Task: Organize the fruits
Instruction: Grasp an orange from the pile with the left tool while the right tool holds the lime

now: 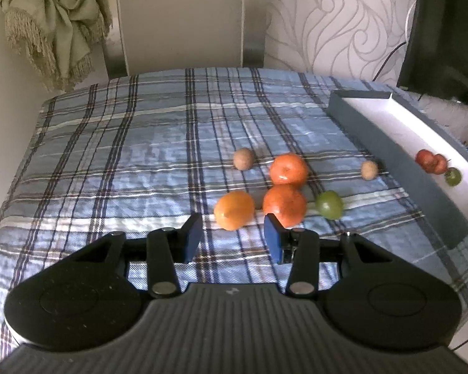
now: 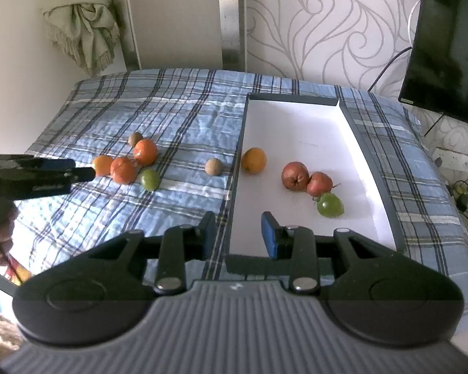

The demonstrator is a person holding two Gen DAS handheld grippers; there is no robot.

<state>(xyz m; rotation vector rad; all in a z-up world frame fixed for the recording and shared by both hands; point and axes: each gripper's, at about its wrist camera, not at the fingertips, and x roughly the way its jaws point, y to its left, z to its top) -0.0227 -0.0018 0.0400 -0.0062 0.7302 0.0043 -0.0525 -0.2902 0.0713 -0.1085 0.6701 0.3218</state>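
Nearest orange (image 1: 235, 209) lies on the plaid bed (image 1: 109, 155), just ahead of the left gripper (image 1: 233, 239), fingers parted, empty. Likely firm, light, rolls easily; grip across its middle. Right gripper (image 2: 238, 232), fingers narrow, empty, hangs over the tray (image 2: 296, 131).

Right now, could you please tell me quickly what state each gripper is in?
Left gripper: open, nothing between its pads, just short of the oranges.
Right gripper: open, holding nothing, over the near end of the box.
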